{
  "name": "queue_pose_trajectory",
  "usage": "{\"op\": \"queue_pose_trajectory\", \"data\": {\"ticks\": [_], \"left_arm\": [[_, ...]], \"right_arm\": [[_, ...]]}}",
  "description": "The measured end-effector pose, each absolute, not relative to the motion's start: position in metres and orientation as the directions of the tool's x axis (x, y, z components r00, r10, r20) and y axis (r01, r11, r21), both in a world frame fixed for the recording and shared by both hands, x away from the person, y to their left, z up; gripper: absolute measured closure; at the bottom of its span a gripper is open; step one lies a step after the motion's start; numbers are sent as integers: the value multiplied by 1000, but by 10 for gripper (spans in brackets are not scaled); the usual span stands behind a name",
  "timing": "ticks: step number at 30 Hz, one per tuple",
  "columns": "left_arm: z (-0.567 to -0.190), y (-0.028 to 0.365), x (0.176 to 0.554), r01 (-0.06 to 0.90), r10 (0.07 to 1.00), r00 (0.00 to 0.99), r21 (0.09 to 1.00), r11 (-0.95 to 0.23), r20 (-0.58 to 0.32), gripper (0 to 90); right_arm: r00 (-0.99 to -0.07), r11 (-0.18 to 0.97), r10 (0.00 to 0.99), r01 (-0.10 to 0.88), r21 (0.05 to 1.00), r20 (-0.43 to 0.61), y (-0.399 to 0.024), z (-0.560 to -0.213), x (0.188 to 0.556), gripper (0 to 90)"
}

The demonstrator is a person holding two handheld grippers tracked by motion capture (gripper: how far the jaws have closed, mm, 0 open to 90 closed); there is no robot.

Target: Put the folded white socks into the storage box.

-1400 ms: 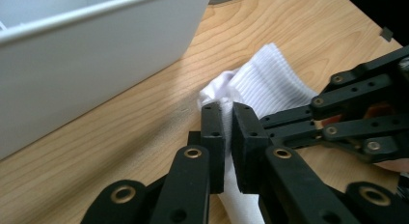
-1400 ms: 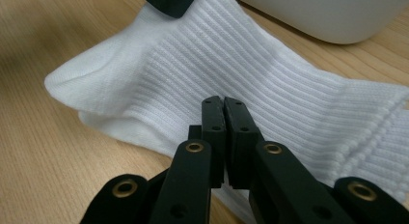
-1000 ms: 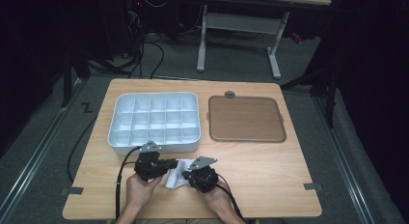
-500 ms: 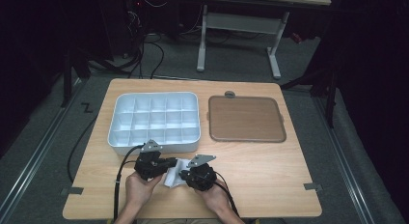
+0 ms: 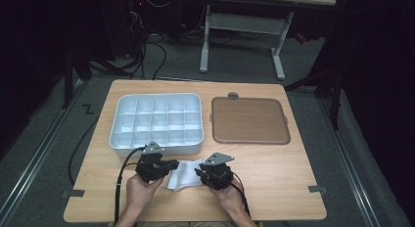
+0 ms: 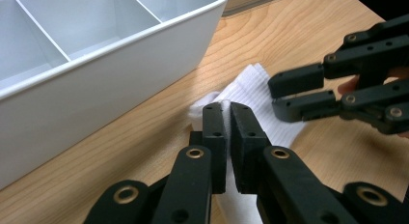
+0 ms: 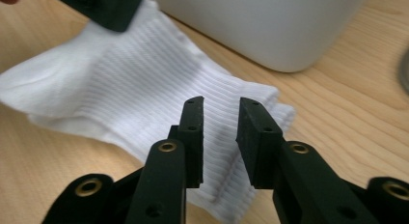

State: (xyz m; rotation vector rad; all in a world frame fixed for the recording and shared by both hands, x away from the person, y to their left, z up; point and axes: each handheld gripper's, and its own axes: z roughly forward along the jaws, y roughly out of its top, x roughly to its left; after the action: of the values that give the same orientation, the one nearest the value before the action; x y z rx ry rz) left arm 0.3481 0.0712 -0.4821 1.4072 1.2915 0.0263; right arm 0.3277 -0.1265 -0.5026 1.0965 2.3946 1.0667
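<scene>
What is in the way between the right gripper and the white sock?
Nothing visible: the right gripper hovers just over the sock, jaws having just opened. The left gripper pinches its other end.

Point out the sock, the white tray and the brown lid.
sock (image 7: 130, 84), right gripper view, ribbed middle.
white tray (image 5: 198, 120), high view, right rim.
brown lid (image 5: 248, 120), high view, flat centre.

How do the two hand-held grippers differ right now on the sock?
The left hand-held gripper is shut on the white sock, pinching its edge. The right hand-held gripper has just been opening: its jaws stand apart above the ribbed cuff, gripping nothing. Both are black, two-jawed and point toward each other over the sock beside the white tray.
</scene>
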Motion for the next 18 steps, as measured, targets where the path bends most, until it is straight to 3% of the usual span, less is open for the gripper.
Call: {"op": "queue_pose_trajectory", "data": {"ticks": [9,18], "left_arm": [[-481,71,348,654,672,387,702,282,-631,858],[-478,70,348,657,657,394,697,288,-643,858]], "right_arm": [[-618,411,786,553,725,27,-140,-506,331,670],[-634,406,769,582,704,80,-140,-517,338,720]]}}
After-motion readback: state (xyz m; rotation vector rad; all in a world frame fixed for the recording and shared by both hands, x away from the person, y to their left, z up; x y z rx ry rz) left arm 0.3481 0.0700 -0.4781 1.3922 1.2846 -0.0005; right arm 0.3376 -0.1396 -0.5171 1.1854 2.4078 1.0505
